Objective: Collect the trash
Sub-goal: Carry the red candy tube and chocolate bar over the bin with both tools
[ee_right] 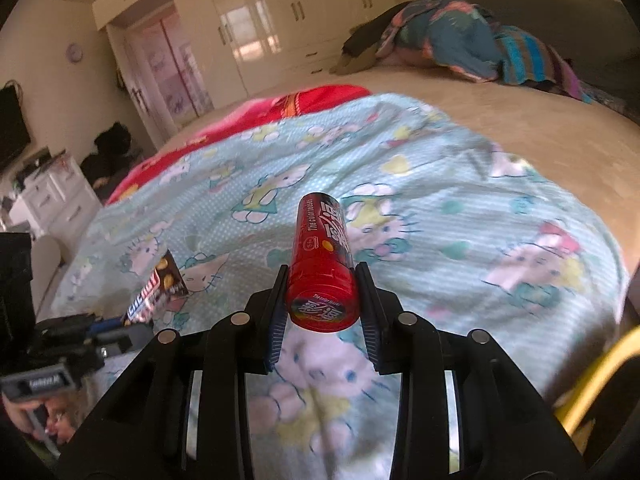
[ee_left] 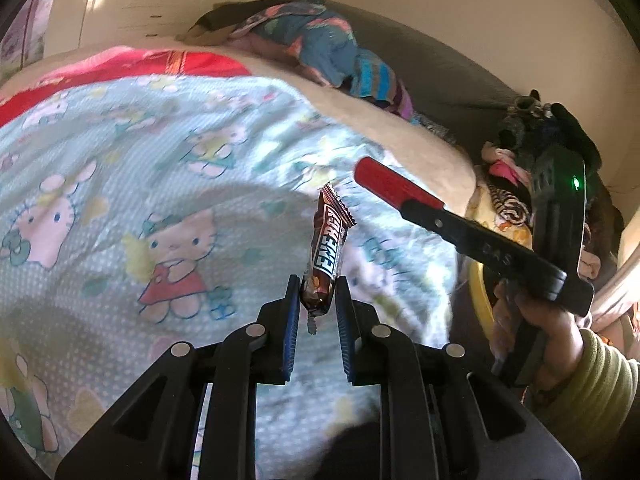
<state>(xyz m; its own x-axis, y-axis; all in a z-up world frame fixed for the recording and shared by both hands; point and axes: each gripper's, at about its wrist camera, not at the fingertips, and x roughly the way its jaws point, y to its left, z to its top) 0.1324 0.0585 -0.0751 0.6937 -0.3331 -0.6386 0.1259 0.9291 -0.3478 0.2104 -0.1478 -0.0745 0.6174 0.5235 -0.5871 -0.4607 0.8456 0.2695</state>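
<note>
In the left wrist view my left gripper [ee_left: 317, 294] is shut on the lower end of a brown energy bar wrapper [ee_left: 327, 248], which stands up above the cartoon-cat blanket [ee_left: 160, 184]. The right gripper shows at the right of that view with a red candy tube [ee_left: 394, 186] sticking out of it, a hand on its handle. In the right wrist view my right gripper [ee_right: 323, 294] is shut on the red candy tube [ee_right: 323, 264], held lengthwise above the blanket [ee_right: 460, 216]. The bar wrapper [ee_right: 158, 284] and the left gripper appear at the lower left.
A pile of colourful clothes [ee_right: 472, 48] lies at the far side of the bed. A red blanket [ee_right: 256, 116] lies beyond the blue one. A yellow rim [ee_right: 592, 384] curves at the lower right. Cream wardrobes [ee_right: 260, 20] line the far wall, with white drawers [ee_right: 52, 196] at left.
</note>
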